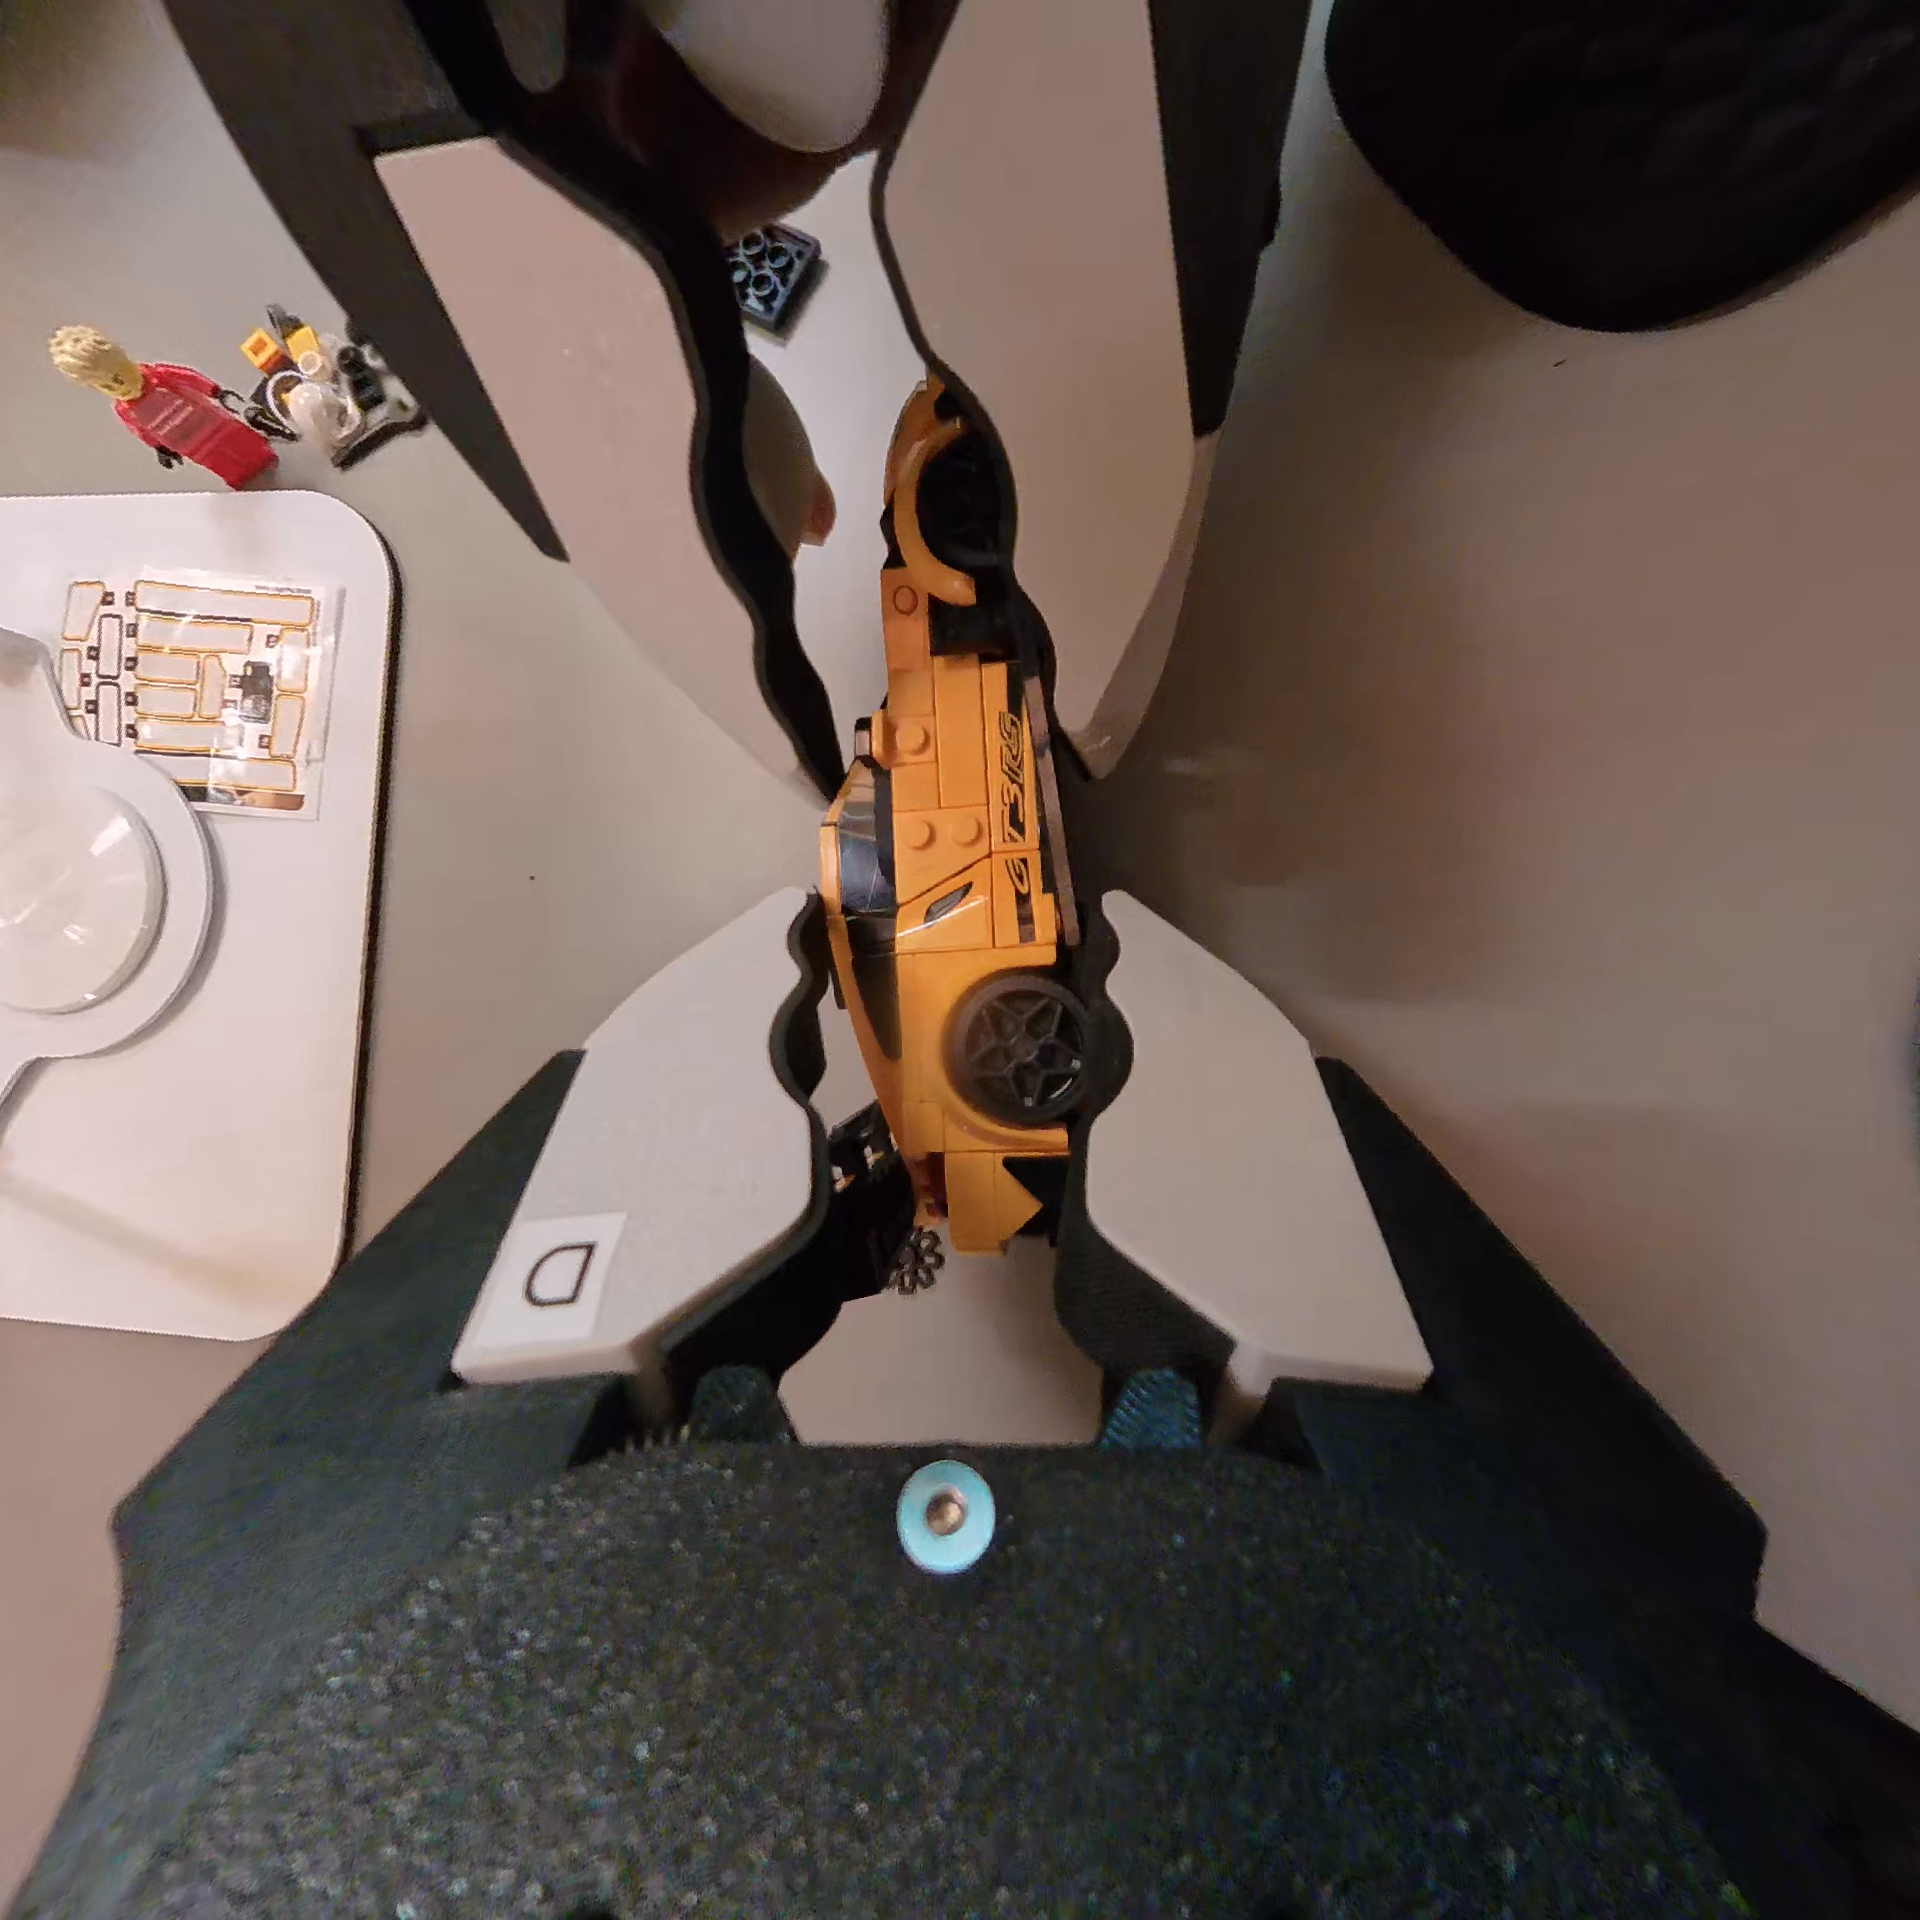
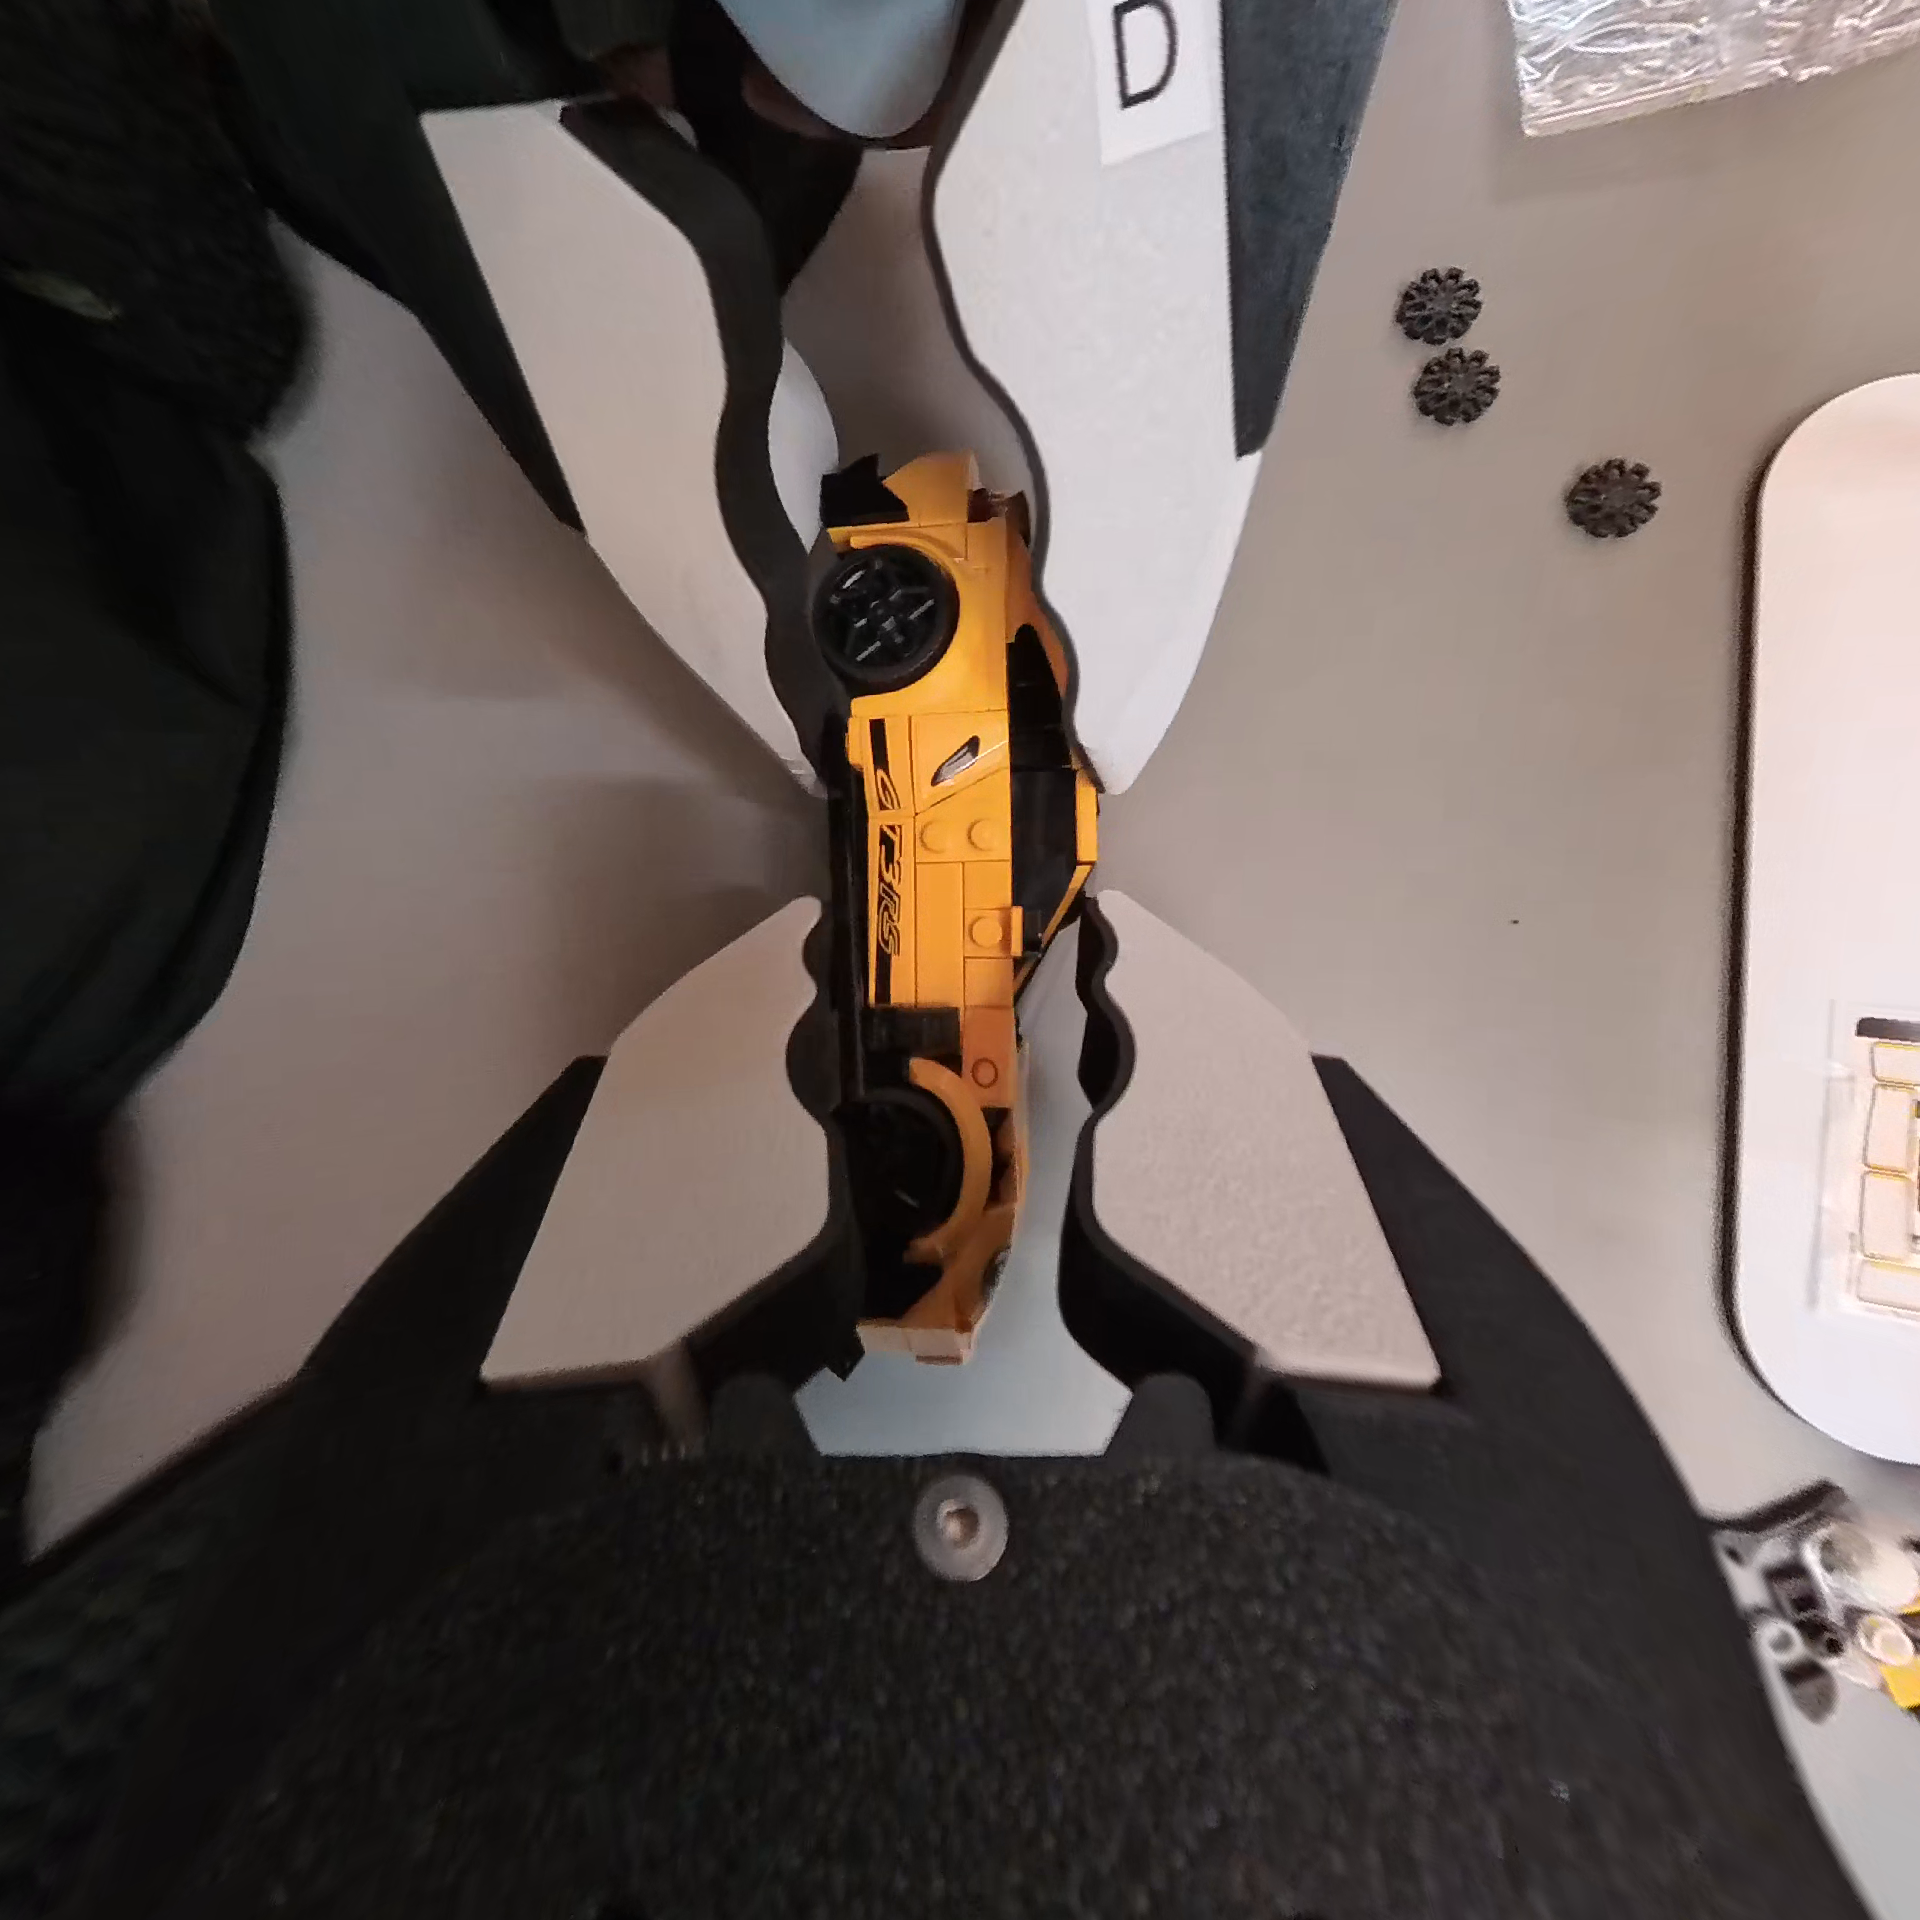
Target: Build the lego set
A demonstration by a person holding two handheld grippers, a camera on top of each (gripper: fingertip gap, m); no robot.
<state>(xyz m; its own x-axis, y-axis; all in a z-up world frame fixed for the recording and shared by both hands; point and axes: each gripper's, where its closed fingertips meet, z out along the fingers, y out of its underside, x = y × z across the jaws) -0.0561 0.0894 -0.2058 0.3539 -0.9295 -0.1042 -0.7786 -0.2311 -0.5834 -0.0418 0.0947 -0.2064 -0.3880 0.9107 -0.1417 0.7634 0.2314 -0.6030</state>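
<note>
**Both hand-held grippers clamp the orange car**

We're looking straight down our left hand-held gripper (image 1: pixel 951 935), and its two fingers are pinched on the orange lego car (image 1: pixel 961 914), one pressing the roof side and one the underside, at the end that carries a fitted black wheel (image 1: pixel 1023 1049). Opposite us, the right hand-held gripper (image 2: pixel 951 935) has the car's other end grasped the same way, so the car hangs between the two, turned on its side above the grey worktop (image 1: pixel 1507 935).

Off to the left of our left hand-held gripper we see a white tray (image 1: pixel 343 1039) carrying a sticker sheet (image 1: pixel 197 691); beyond it stands a red minifigure (image 1: pixel 171 416) beside a small heap of loose parts (image 1: pixel 322 390). A dark studded plate (image 1: pixel 774 275) lies ahead, between the far fingers.

To the right of the right hand-held gripper, three black wheel rims (image 2: pixel 1455 384) rest on the worktop near the tray.
</note>
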